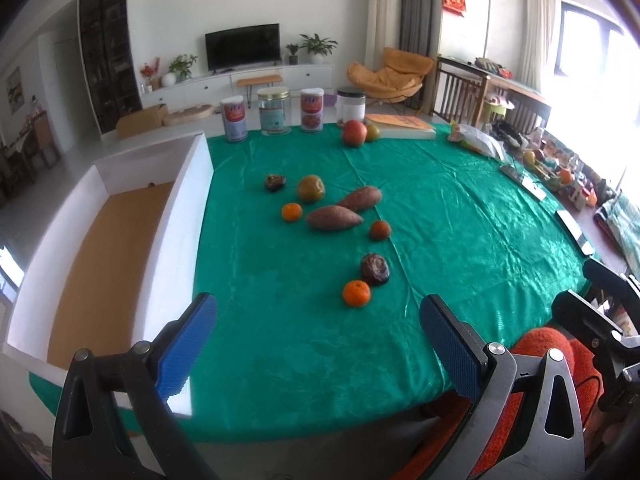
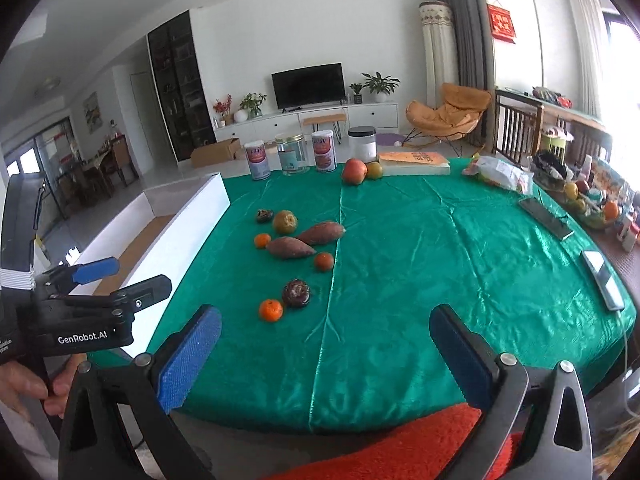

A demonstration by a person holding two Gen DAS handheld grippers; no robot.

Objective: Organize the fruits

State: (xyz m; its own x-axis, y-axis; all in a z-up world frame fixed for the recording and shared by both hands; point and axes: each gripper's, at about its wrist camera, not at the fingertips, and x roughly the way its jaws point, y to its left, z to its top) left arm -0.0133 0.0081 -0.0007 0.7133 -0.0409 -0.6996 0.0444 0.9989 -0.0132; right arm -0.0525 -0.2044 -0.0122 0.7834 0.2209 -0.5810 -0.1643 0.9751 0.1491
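Fruit lies loose on the green tablecloth (image 1: 460, 216). Nearest me are a tangerine (image 1: 356, 293) and a dark wrinkled fruit (image 1: 375, 269). Further back lie two sweet potatoes (image 1: 334, 218), two more tangerines (image 1: 291, 212), a brownish-yellow fruit (image 1: 310, 188) and a small dark fruit (image 1: 274, 181). An apple (image 2: 354, 171) and a greenish fruit (image 2: 374, 170) sit at the far edge. A white box (image 1: 188, 208) with a brown floor stands at the left. My left gripper (image 1: 320, 344) is open and holds nothing, near the box's front corner. My right gripper (image 2: 326, 354) is open and holds nothing, over the table's near edge.
Two cans (image 1: 234, 119), a glass jar (image 1: 274, 111) and a black-lidded jar (image 1: 351, 105) line the far edge beside a book (image 1: 400, 126). A bag (image 2: 500, 172), flat devices (image 2: 546, 218) and a fruit bowl (image 2: 592, 208) crowd the right side. Red fuzzy fabric (image 2: 400, 444) lies below the near edge.
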